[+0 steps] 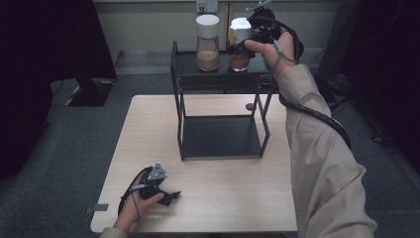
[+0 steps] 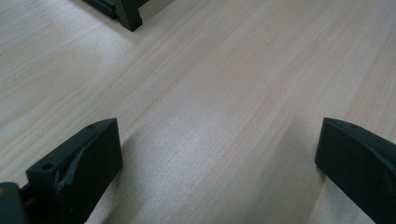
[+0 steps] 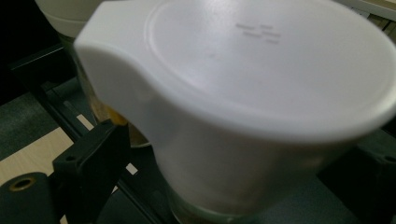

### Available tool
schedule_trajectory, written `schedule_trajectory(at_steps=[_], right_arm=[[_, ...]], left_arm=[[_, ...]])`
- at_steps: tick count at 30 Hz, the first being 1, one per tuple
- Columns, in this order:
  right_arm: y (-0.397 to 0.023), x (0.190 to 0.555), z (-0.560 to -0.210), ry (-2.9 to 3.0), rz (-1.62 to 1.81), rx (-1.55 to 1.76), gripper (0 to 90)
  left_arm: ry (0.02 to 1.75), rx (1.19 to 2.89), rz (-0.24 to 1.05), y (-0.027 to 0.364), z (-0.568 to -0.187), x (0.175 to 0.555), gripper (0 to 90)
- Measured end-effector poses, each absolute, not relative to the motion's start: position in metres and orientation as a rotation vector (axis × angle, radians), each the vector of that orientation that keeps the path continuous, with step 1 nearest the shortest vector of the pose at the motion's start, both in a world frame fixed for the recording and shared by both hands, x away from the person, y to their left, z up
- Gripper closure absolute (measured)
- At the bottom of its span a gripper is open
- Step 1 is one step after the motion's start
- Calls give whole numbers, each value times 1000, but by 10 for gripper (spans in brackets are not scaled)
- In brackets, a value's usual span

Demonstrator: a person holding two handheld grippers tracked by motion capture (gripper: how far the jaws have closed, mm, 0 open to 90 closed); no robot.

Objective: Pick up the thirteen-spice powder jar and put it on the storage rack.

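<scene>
1. Right gripper (image 1: 240, 45): up at the far right of the rack (image 1: 223, 79), on its top shelf level. It points left, with its jaws on either side of the right jar (image 1: 239, 60).
2. Jaw state, right gripper view: spread wide, with the white lid (image 3: 261, 93) between them. I see a sliver of gap between the near jaw and the lid wall. The other jaw is dark at the frame edge. I read it as open around the jar and not pressing it.
3. Key relation: the jar stands upright on the top shelf, long axis vertical, directly between the jaws. The gripper comes at it level from the right, at lid height. There is no offset left to close, only the squeeze or the retreat.
4. Left jar (image 1: 207, 42): same shelf, just beside the right jar on its left, apart from it. A leftward push would bring the two together, so I judge any move should go up or back right.
5. Left gripper (image 1: 171, 197): rests on the table (image 1: 223, 198), near left, well apart from the rack. Jaws wide and holding nothing, bare wood between them.
6. Nearer hand: the right, plainly.
</scene>
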State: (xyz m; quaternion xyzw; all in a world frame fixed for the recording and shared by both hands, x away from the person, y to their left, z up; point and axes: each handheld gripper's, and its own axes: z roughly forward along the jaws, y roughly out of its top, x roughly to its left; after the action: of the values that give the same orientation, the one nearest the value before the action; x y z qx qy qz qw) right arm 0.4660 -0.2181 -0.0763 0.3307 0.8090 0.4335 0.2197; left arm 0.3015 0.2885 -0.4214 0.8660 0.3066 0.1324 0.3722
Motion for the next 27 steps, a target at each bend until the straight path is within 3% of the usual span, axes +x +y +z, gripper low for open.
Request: schedule_trajectory(at_steps=[9,27], right_arm=[[-222,447,-83,2211,1201,919,15],[-237,422,-102,2170,1249,965,9]], left_arm=[[784,2220,341,289,-421,302,0],[785,2220,341,289,-421,302,0]])
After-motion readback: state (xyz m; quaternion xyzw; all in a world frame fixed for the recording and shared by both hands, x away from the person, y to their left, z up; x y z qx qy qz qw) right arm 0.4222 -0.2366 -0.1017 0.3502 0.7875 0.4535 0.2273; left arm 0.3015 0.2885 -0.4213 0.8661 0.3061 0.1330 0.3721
